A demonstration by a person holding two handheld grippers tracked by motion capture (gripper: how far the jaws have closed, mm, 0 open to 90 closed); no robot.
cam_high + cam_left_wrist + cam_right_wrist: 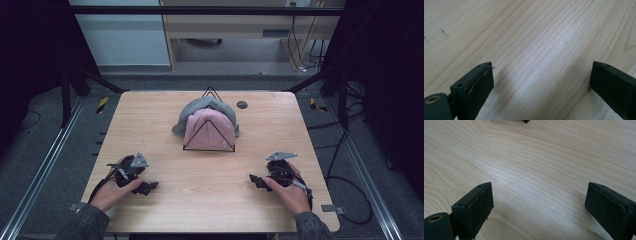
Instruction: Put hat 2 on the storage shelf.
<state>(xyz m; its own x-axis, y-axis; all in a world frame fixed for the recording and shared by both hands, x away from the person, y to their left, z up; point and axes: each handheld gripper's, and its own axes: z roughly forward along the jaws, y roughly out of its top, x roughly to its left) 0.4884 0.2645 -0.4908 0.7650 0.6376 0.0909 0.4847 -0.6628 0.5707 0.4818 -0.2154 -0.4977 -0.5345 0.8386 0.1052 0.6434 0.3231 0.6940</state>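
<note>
Nearest the high camera, two hands rest on the wooden table (210, 175), each holding a gripper. Left gripper (145, 187) lies at the near left, right gripper (256, 181) at the near right; both have jaws spread wide with bare wood between them, gripping nothing. Well apart from both, toward the table's far middle, a black wire rack (209, 142) holds a pink hat (210, 127) with a grey hat (200, 107) behind it, largely hidden. A small dark disc (242, 104) sits just beyond; what it is cannot be told.
</note>
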